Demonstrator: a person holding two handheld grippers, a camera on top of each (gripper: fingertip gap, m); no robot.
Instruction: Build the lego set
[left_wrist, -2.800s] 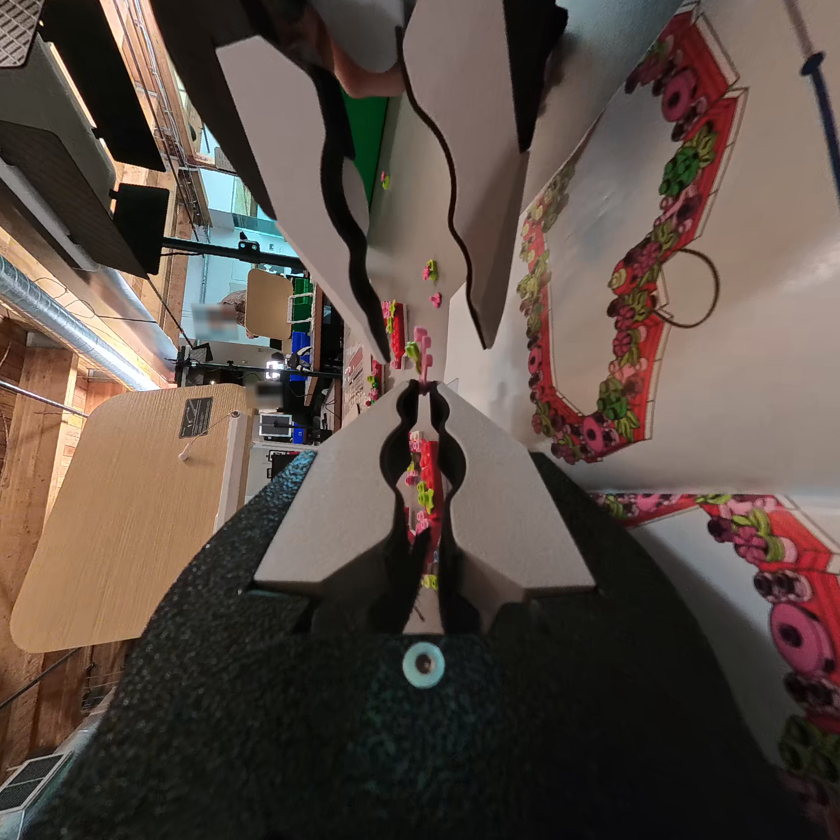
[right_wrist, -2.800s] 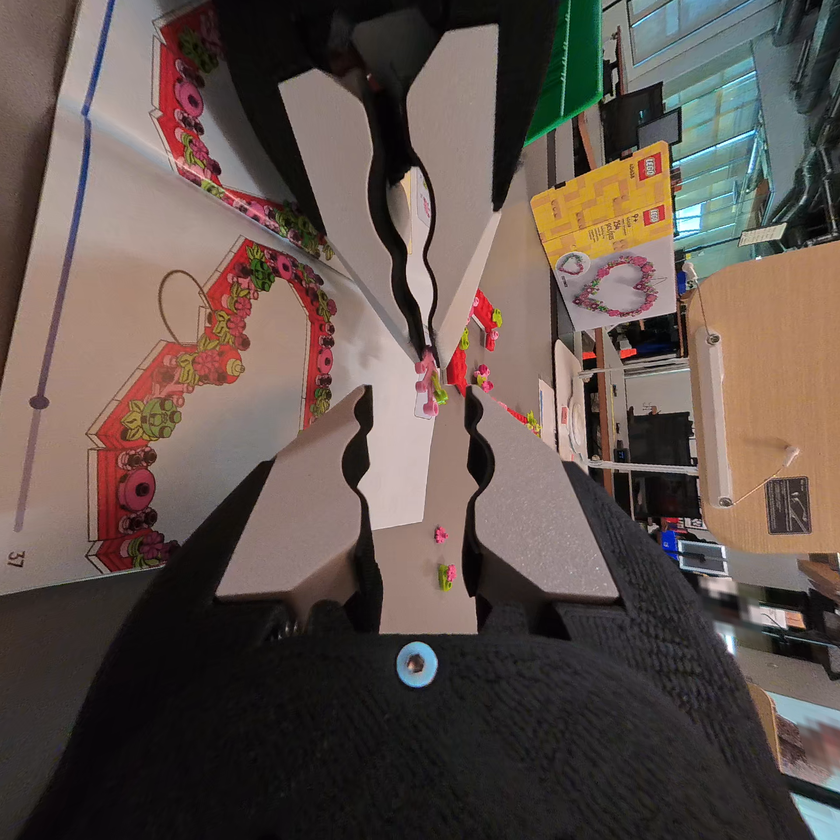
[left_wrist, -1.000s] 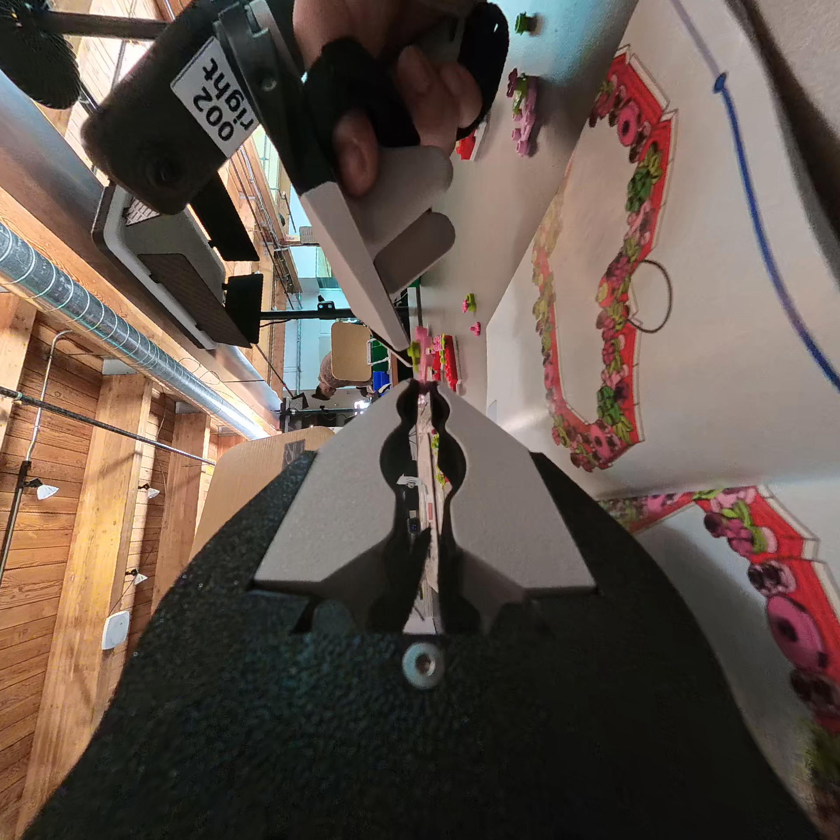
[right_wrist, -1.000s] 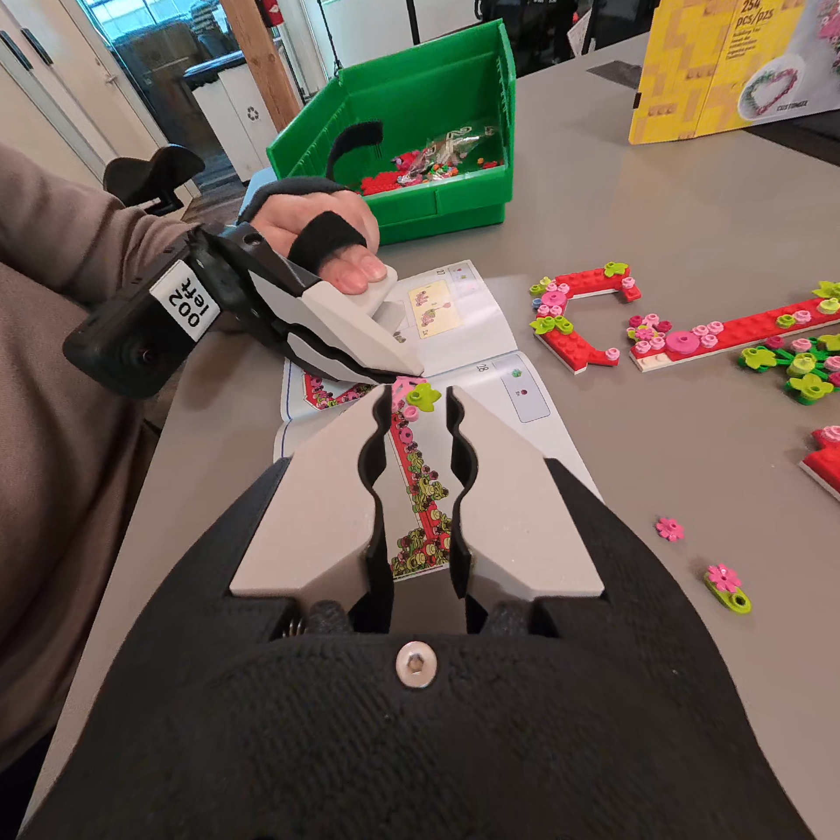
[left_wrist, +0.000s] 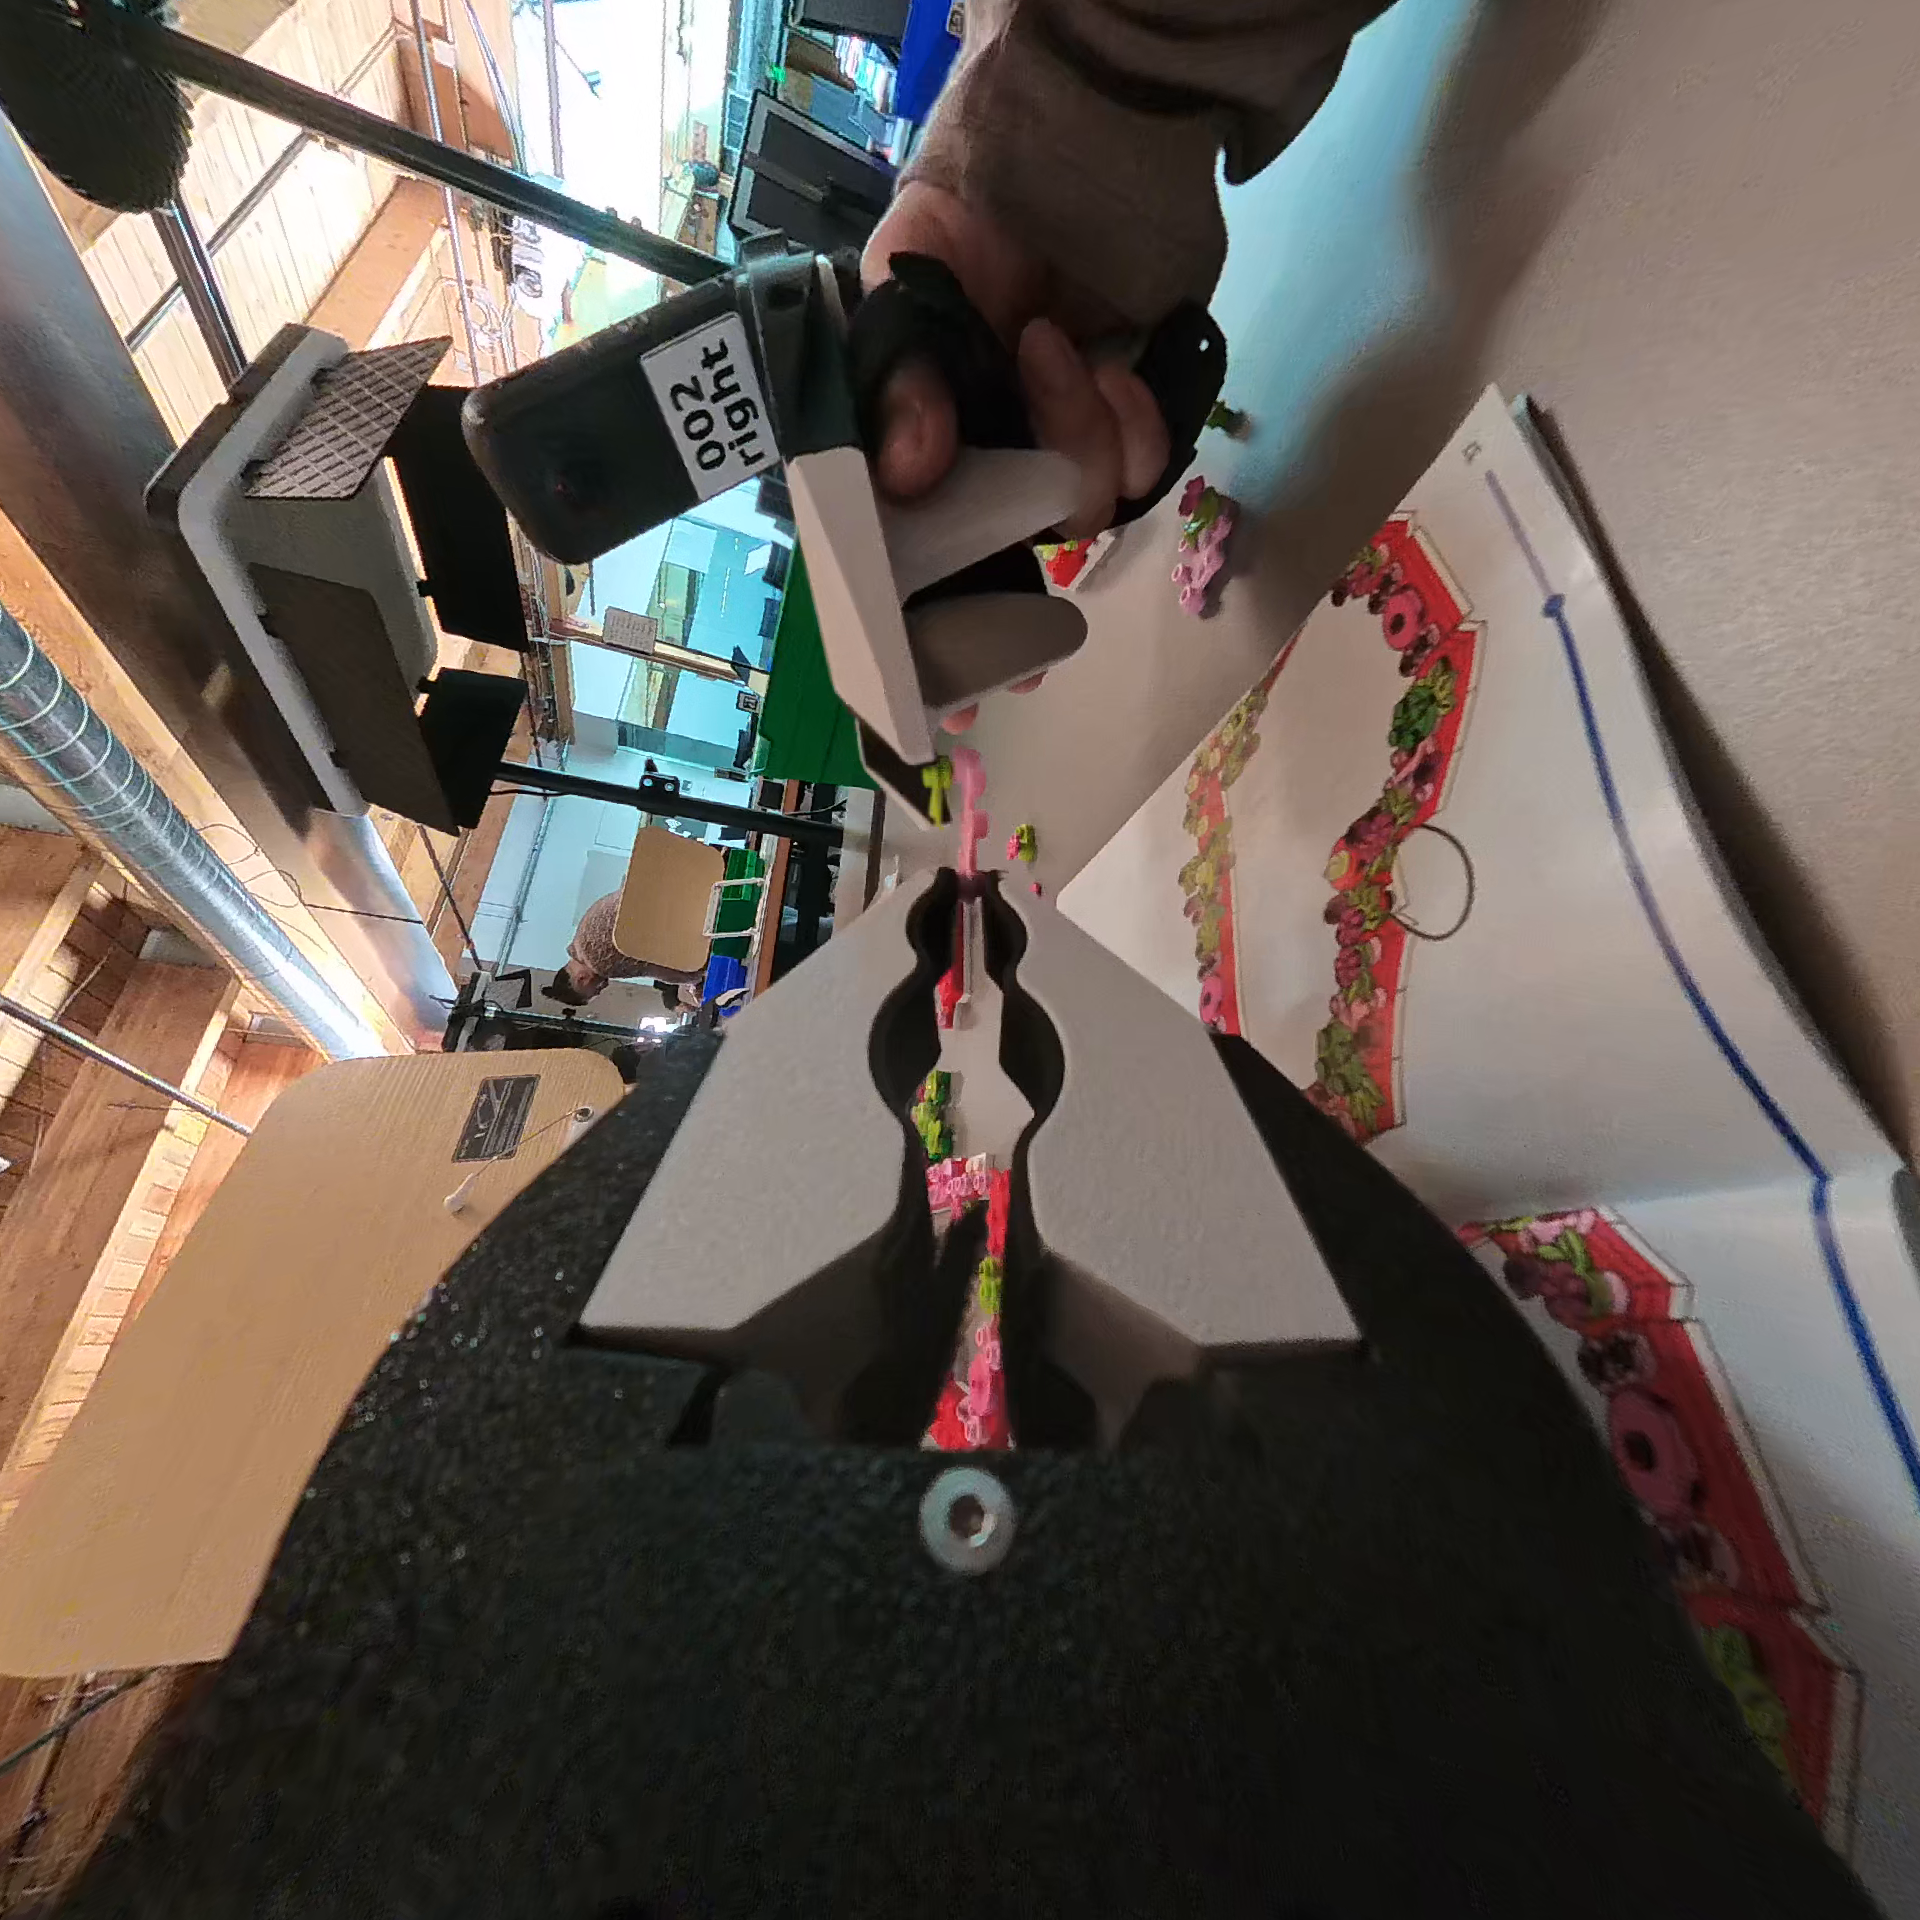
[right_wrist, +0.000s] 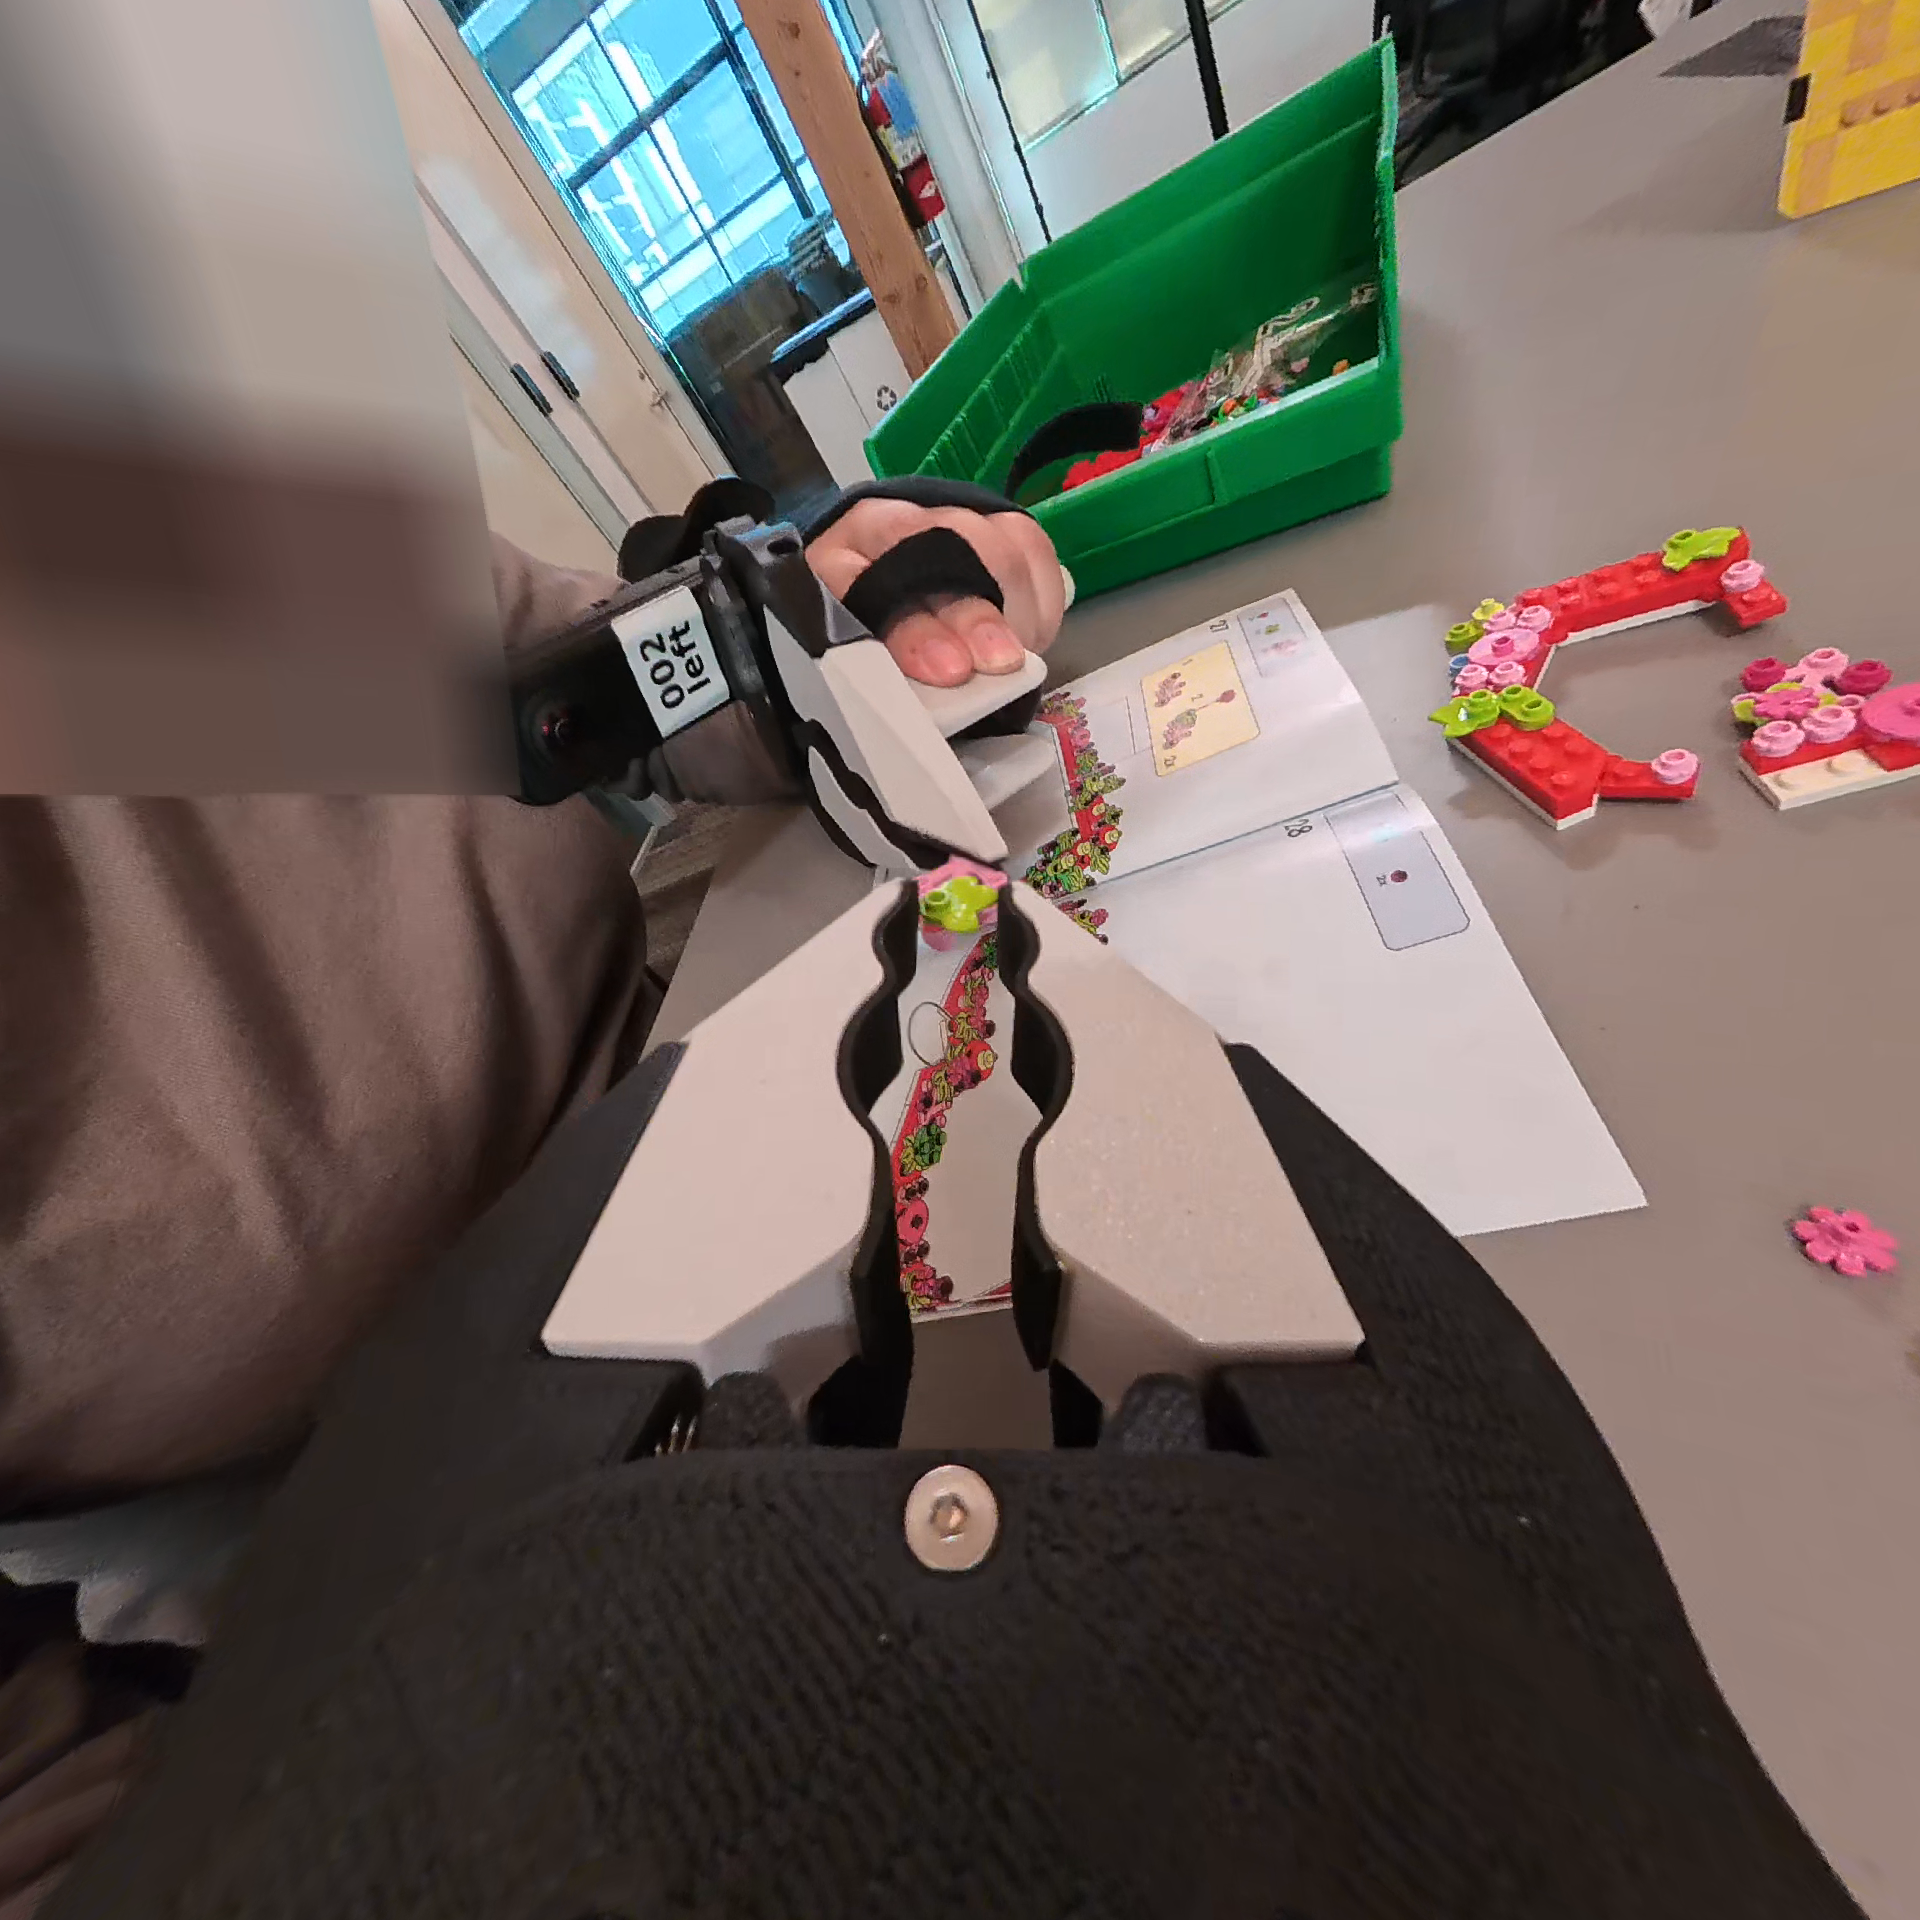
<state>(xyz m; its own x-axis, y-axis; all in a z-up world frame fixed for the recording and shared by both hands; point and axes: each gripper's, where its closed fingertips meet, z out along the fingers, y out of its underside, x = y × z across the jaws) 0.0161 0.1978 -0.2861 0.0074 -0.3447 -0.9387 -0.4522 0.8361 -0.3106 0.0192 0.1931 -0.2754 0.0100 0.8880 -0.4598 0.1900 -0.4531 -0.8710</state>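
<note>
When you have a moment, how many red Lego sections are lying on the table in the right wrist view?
2: a C-shaped red section right of the instruction booklet, and another red section cut off at the right edge. More may lie out of frame.

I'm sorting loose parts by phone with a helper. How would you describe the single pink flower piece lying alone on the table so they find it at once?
Start at the open instruction booklet on the grey table, then look just past its near right corner. The pink flower piece lies flat there. Unlike the flowers on the red assemblies farther back, it is attached to nothing.
</note>
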